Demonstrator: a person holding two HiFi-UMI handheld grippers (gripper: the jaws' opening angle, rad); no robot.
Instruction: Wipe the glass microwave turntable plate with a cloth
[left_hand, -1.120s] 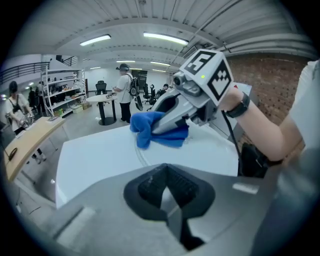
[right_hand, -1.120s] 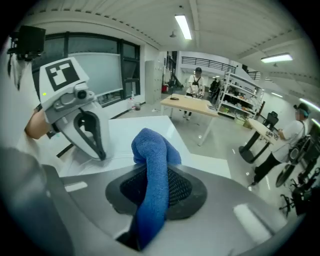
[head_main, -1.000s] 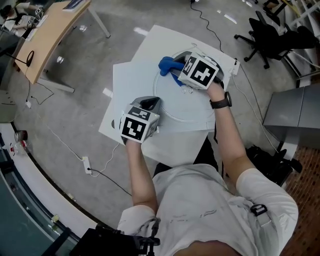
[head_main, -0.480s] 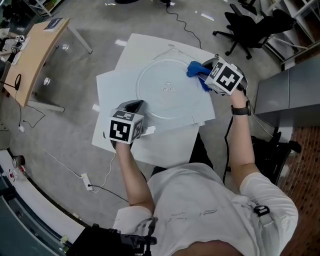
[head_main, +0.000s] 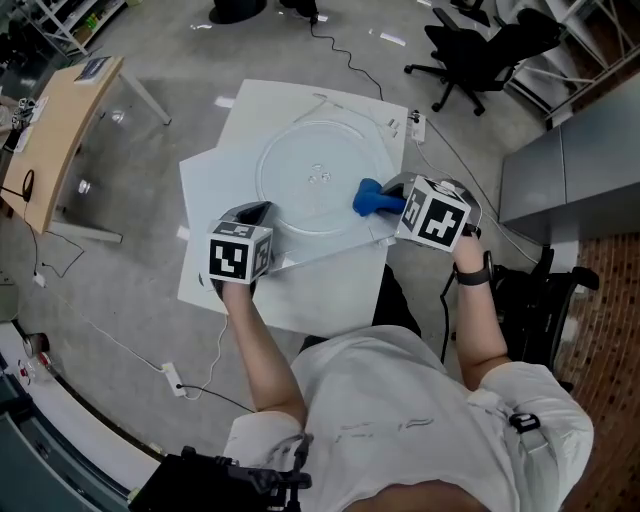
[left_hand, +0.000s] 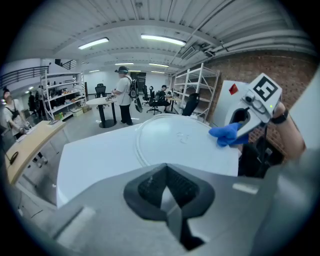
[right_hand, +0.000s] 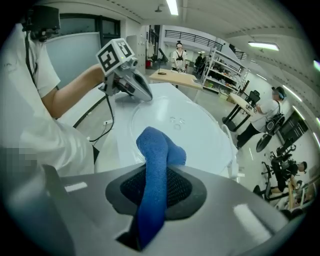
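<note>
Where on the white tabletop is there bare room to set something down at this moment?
Two patches: the white tabletop left of the round glass turntable plate, out to its left edge, and the near strip between the left gripper and right gripper. It is crowded at the plate's near-right rim, around the blue cloth.

We cannot see the tail of the cloth (right_hand: 156, 160) between the clamped jaws of the right gripper (right_hand: 154, 200), and those jaws hide the near rim of the plate (right_hand: 200, 134) just beyond them.
</note>
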